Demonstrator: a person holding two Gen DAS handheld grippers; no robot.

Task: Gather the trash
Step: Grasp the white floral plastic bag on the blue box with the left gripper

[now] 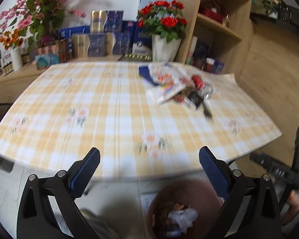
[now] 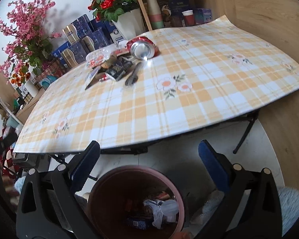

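- Two grippers: the left gripper (image 1: 149,159) and the right gripper (image 2: 149,152) each sit at the bottom of their own view, jaws spread wide and holding nothing.
- One counter (image 2: 199,103) under a yellow checked cloth fills the middle of both views.
- One heap of trash (image 2: 117,63) lies on the counter, upper middle of the right view and upper right of centre in the left view (too blurred there to count).
- In that heap: one crushed red can (image 2: 142,48) on its side, one dark packet (image 2: 116,70), one clear floral wrapper (image 2: 96,56), one dark stick-like piece (image 2: 132,75).
- One brown bin (image 2: 135,203) stands on the floor at the bottom centre, below both grippers, with crumpled white paper (image 2: 163,209) and wrappers inside.
- Two pots of flowers, one red (image 2: 111,2) and one pink (image 2: 24,27), stand along the top.
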